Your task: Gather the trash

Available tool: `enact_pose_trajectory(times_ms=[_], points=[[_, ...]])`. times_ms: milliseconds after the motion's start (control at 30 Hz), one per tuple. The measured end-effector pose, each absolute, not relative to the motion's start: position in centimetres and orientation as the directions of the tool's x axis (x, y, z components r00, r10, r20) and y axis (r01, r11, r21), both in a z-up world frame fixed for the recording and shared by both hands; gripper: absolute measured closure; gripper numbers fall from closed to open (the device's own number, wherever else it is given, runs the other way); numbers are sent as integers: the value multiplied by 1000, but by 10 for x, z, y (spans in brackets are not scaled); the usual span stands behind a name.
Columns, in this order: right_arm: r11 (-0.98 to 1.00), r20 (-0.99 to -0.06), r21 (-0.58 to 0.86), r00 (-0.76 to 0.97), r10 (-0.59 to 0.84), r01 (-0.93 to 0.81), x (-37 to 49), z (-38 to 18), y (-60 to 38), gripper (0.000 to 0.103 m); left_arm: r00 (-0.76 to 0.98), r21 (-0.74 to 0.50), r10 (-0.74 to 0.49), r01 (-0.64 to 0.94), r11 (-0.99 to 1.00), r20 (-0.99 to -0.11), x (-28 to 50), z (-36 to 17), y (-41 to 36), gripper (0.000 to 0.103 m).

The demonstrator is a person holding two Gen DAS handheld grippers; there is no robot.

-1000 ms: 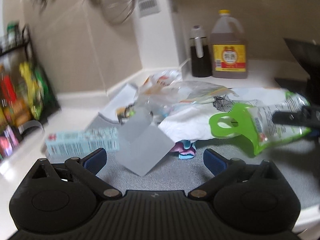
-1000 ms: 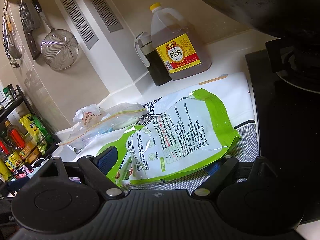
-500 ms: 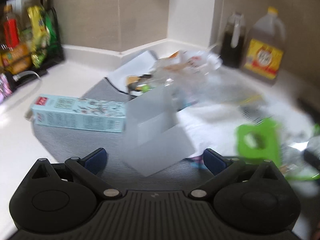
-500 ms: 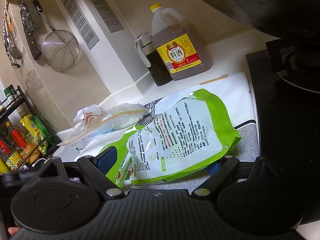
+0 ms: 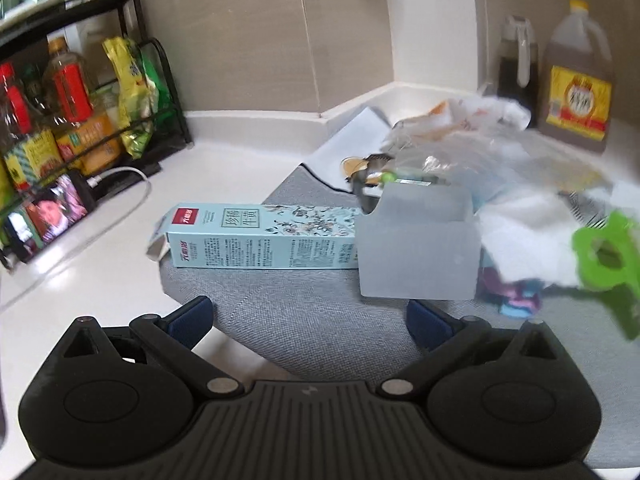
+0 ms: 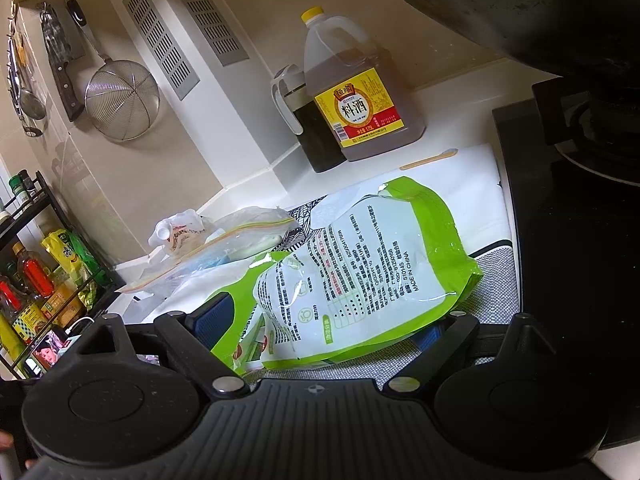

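Note:
Trash lies on a grey mat (image 5: 312, 320) on the white counter. In the left wrist view, a pale blue carton (image 5: 260, 242) lies on its side, with a frosted plastic box (image 5: 418, 252) to its right. My left gripper (image 5: 308, 318) is open and empty, just short of both. Behind are clear plastic bags (image 5: 480, 156) and a white cloth (image 5: 524, 236). In the right wrist view, a green and white pouch (image 6: 360, 272) lies between the spread fingers of my right gripper (image 6: 320, 328), which is open around it. A zip bag (image 6: 236, 244) lies behind it.
A cooking wine jug (image 6: 356, 96) and a dark sauce bottle (image 6: 308, 120) stand at the back wall. A black stove (image 6: 572, 216) with a wok is on the right. A rack of bottles and snack bags (image 5: 72, 104) and a phone (image 5: 48, 212) stand on the left.
My left gripper has swung left and drawn back, so the blue carton and the rack now show. The right gripper and the green pouch have not moved.

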State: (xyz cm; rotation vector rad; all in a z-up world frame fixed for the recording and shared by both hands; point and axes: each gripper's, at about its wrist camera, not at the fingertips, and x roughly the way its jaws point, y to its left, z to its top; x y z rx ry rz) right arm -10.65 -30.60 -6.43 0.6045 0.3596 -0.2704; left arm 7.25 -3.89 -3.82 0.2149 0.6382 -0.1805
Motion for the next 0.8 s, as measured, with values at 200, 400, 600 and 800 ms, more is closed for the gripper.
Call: enact_pose_trajectory(times_ms=[200, 400, 600, 800], points=[[791, -405, 502, 903, -142, 349, -106, -64, -306, 12, 797, 88, -238, 340, 936, -555, 55, -29, -43, 0], [791, -403, 504, 904, -141, 348, -106, -65, -307, 12, 774, 13, -286, 355, 935, -565, 60, -27, -58, 0], [790, -400, 506, 906, -140, 345, -106, -65, -307, 12, 781, 67, -201, 296, 953, -592, 78, -35, -67, 0], [791, -400, 505, 906, -139, 345, -107, -65, -307, 11, 767, 77, -199, 308, 948, -610, 94, -39, -73, 0]])
